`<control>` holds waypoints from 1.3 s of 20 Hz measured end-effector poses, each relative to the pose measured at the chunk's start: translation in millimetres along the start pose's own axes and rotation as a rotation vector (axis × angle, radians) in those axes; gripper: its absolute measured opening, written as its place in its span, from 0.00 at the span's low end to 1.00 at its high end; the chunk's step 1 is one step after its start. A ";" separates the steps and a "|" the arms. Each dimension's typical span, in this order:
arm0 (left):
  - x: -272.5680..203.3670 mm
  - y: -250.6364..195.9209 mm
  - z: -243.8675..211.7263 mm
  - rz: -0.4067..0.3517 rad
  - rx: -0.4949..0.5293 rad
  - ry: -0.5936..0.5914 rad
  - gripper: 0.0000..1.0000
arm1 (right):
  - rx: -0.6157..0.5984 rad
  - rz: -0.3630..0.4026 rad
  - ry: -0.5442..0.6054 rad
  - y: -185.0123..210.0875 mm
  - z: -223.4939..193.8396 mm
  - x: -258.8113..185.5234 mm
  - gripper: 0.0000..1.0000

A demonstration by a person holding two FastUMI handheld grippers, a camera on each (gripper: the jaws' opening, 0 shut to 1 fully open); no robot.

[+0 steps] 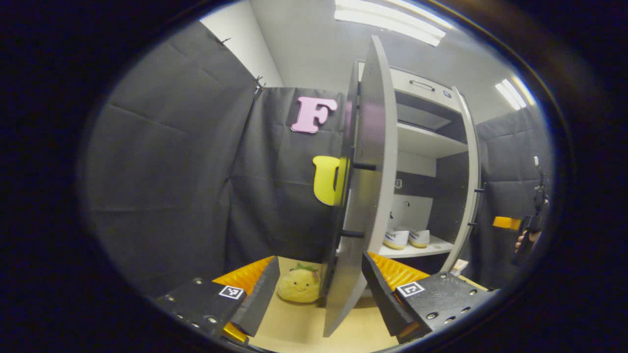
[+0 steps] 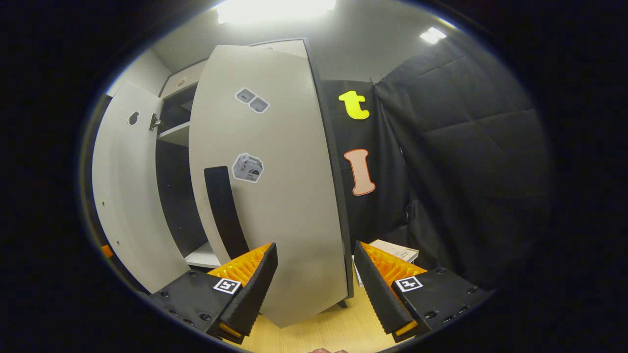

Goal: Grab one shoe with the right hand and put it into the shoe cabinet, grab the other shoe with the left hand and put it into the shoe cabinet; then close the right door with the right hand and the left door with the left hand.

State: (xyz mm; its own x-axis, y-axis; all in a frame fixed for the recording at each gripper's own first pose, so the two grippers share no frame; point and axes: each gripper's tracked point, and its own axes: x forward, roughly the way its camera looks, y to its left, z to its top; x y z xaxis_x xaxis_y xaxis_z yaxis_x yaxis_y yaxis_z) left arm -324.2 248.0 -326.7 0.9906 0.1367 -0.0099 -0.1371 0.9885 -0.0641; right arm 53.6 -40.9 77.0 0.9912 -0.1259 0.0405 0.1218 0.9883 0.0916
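Black cloth walls close the booth on both sides, with a pale wooden floor (image 1: 294, 323) below and strip lights overhead. Going left to right in the left gripper view: the left gripper (image 1: 316, 294) has its fingers spread wide with nothing between them but the lower edge of the left door (image 1: 365, 196), which stands edge-on to the camera and is not touched by either finger. Low on the floor, just left of that door, sits a yellow plush toy (image 1: 298, 285), partly cut off by the door's edge. Right of the door the shoe cabinet (image 1: 422, 147) is open, and two white shoes (image 1: 406, 238) stand side by side on its bottom shelf, heels toward the camera; their fronts are hidden in the dark interior. The far door's edge frames the cabinet's right side. At the far right rim a hand (image 1: 522, 242) holds a dark device, too small and distorted to make out clearly.

In the right gripper view, the left door (image 2: 122, 196) swings outward at the left, its bottom cut off. Next comes a narrow dark gap into the cabinet, where the shoes cannot be seen. The right door (image 2: 284, 196) is partly closed, carrying stickers and a dark vertical handle. The right gripper (image 2: 316, 289) gapes open just in front of the door's lower part, gripping nothing. A flat box (image 2: 400, 252) lies beyond the right finger, half hidden.
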 end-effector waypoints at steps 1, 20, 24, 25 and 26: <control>3.9 6.9 8.8 0.003 0.015 -0.016 0.96 | 0.001 0.002 0.011 0.6 -4.1 -2.2 0.98; 100.9 15.3 61.7 -0.106 0.043 -0.026 1.00 | -0.004 -0.008 0.089 -6.6 -22.9 -13.6 0.98; 96.7 -31.3 61.9 -0.136 0.077 0.004 0.99 | 0.022 0.007 0.106 -20.3 -25.3 9.0 0.98; 95.4 -41.4 59.7 -0.134 0.076 0.001 0.99 | 0.033 0.009 0.093 -26.2 -20.0 14.9 0.98; 92.6 -52.8 57.6 -0.124 0.060 -0.002 0.93 | 0.044 0.011 0.077 -32.0 -13.8 20.6 0.98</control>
State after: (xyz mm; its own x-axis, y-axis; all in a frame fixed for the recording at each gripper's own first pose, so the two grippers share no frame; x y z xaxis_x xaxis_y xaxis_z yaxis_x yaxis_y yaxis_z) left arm -225.1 212.3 -266.8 0.9999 0.0134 -0.0037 -0.0134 0.9999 -0.0047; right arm 70.9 -73.9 61.1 0.9938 -0.1061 -0.0343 0.1098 0.9848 0.1348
